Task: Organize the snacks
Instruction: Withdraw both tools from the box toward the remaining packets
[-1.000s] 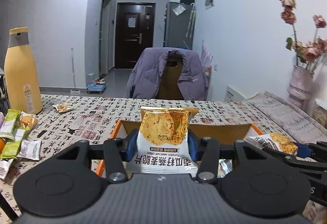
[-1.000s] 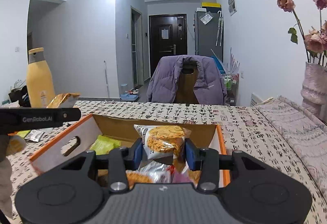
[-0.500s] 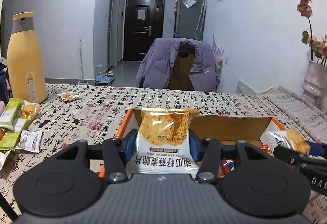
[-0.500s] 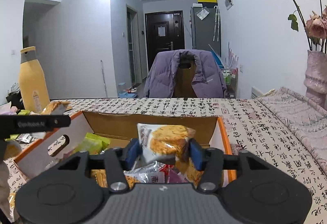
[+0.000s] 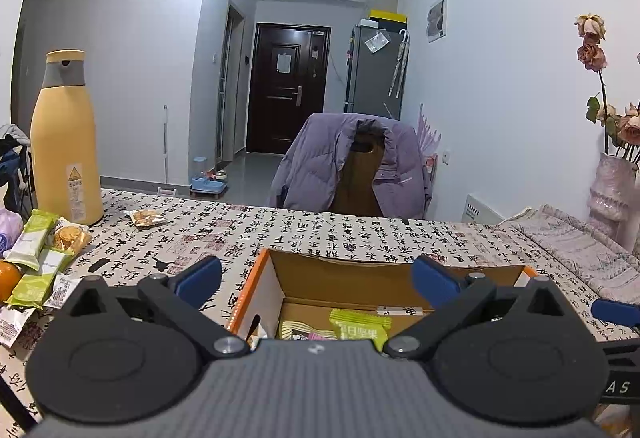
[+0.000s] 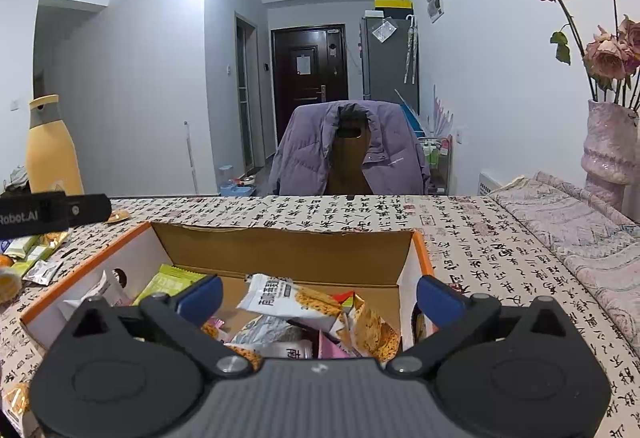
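Both claws are held spread, nothing pinched — the left gripper (image 5: 316,278) and right gripper (image 6: 318,294) are positioned over the cardboard box (image 6: 280,244). Snack packets (image 6: 292,298) are piled inside it; loose packets (image 5: 40,262) are seen farther left on the tablecloth (image 5: 320,234).

The right claw (image 6: 318,296) gapes empty above the snack-filled cardboard box (image 6: 280,246).

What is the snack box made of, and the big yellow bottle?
The box looks like cardboard: plain brown matte inside, a slightly ragged top edge, orange-and-white printed outside. The yellow bottle has a smooth matte skin, probably plastic or coated metal; I can't tell which.
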Demonstrator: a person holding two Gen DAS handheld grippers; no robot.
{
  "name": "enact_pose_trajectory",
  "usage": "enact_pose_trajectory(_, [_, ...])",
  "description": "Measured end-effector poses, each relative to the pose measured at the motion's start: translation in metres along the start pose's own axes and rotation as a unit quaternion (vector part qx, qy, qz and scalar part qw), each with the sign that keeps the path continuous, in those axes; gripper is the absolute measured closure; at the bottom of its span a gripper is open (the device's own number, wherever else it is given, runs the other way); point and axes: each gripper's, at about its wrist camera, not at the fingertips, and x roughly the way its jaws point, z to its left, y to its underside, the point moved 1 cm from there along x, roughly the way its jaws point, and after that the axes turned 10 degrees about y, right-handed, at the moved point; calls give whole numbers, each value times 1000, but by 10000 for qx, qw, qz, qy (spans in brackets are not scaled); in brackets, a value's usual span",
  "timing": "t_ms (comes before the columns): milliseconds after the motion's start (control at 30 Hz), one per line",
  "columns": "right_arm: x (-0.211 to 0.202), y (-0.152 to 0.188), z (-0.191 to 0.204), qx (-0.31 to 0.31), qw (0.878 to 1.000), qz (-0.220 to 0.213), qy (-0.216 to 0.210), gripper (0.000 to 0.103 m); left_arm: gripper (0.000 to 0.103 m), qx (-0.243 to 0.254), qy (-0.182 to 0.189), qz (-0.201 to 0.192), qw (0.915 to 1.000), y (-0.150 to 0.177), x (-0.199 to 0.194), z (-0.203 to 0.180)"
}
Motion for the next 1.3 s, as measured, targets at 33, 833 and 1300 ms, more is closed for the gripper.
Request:
enact_pose_trajectory(33, [-2, -2, -1, 5, 10000, 0, 24, 0, 0, -10, 16, -16, 10000, -1, -2, 0])
enact_pose_trajectory(833, [-82, 21, 21, -73, 9996, 240, 101, 0, 0, -152, 97, 347, 9992, 22, -98, 22])
enact_pose_trajectory(1300, [-102, 73, 42, 10, 9967, 800, -160, 0, 0, -351, -81, 1008, 9943, 84, -119, 55])
